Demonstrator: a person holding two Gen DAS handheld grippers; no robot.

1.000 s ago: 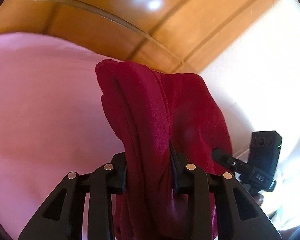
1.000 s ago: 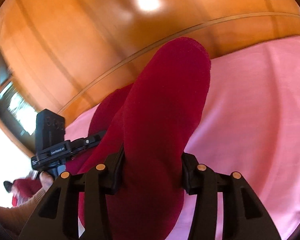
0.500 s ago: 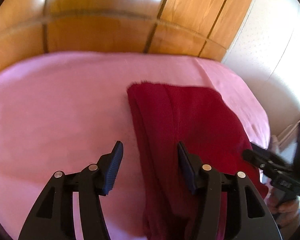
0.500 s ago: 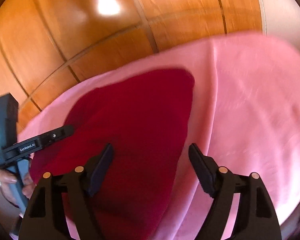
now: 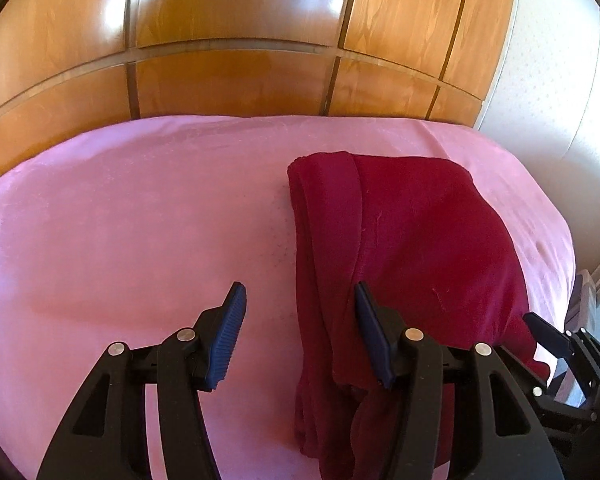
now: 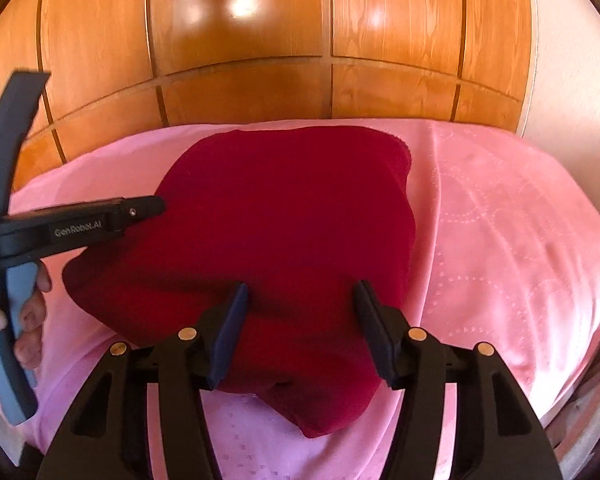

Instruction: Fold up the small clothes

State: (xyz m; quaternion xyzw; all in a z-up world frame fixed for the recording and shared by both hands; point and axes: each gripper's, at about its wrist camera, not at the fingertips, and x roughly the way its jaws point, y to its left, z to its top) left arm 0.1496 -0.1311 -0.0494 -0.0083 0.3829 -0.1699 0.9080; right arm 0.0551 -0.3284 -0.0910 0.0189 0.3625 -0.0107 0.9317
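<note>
Released since the earlier frame, the folded red garment [image 6: 284, 232] lies on the pink bed [image 5: 140, 220]; left tool [image 5: 298, 338] apart, right tool [image 6: 300, 330], jaws just narrowing, apart and empty, may snag and undo the fold.

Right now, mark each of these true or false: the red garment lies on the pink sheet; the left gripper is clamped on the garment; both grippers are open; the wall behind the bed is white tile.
1. The red garment lies on the pink sheet. True.
2. The left gripper is clamped on the garment. False: its jaws stand apart, and the cloth's edge only lies between them.
3. Both grippers are open. True: the right gripper also has its jaws apart over the cloth, having just narrowed a little.
4. The wall behind the bed is white tile. False: wooden panels stand behind it.
</note>
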